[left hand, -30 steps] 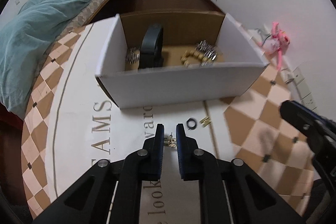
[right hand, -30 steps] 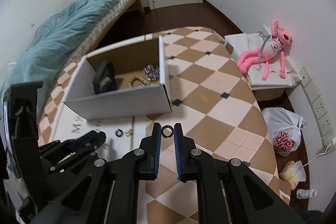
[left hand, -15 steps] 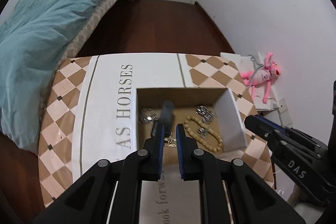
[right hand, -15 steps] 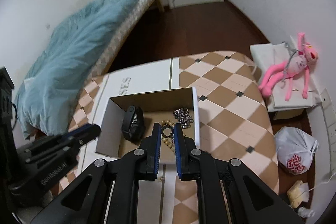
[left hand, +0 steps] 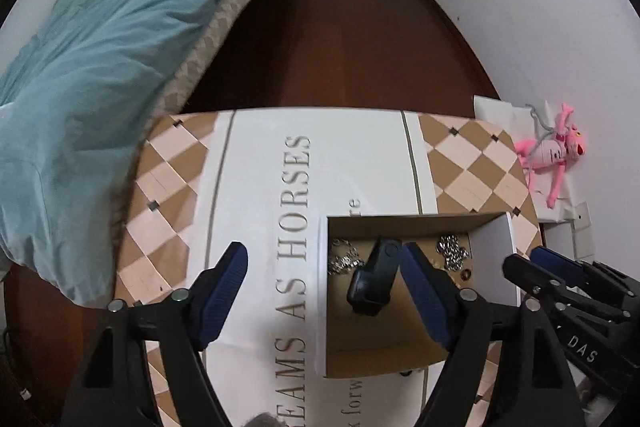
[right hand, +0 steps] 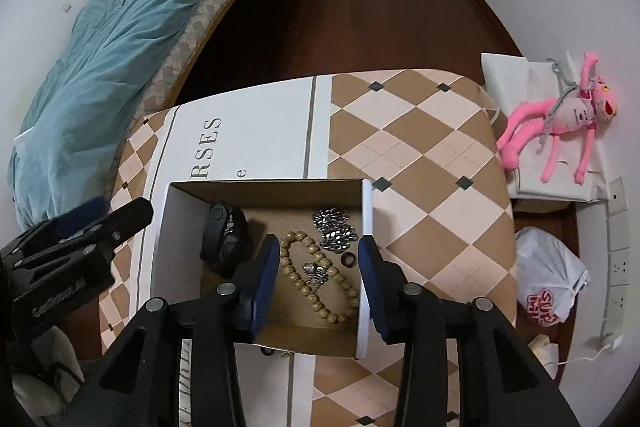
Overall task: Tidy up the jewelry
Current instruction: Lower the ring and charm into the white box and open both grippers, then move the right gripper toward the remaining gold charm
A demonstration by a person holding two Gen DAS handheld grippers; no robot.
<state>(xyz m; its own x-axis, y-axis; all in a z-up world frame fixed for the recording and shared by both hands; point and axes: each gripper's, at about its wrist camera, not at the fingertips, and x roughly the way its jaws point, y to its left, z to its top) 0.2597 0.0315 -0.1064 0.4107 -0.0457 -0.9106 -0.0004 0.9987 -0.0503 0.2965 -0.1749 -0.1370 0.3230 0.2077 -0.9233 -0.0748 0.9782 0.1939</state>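
An open cardboard box [right hand: 367,267] [left hand: 323,291] stands on the table. In it lie a black wristband [right hand: 222,241] [left hand: 374,281], a wooden bead bracelet [right hand: 316,281], silver chain jewelry [right hand: 335,229] [left hand: 452,253], a small silver piece [right hand: 316,273] on the beads and a dark ring [right hand: 348,260]. My left gripper [left hand: 324,291] is wide open and empty above the box's left wall. My right gripper [right hand: 319,279] is open and empty above the beads. A small item [right hand: 267,350] lies on the table by the box's near wall.
The table [right hand: 420,163] has a checkered cloth and a white printed strip [left hand: 316,163]. A bed with a teal quilt [left hand: 88,67] is at the left. A pink plush toy [right hand: 568,119] and a plastic bag [right hand: 548,279] lie at the right by the wall.
Both grippers were shut on small jewelry pieces and rose over the box. Now both are open and empty, and the dark ring lies in the box.
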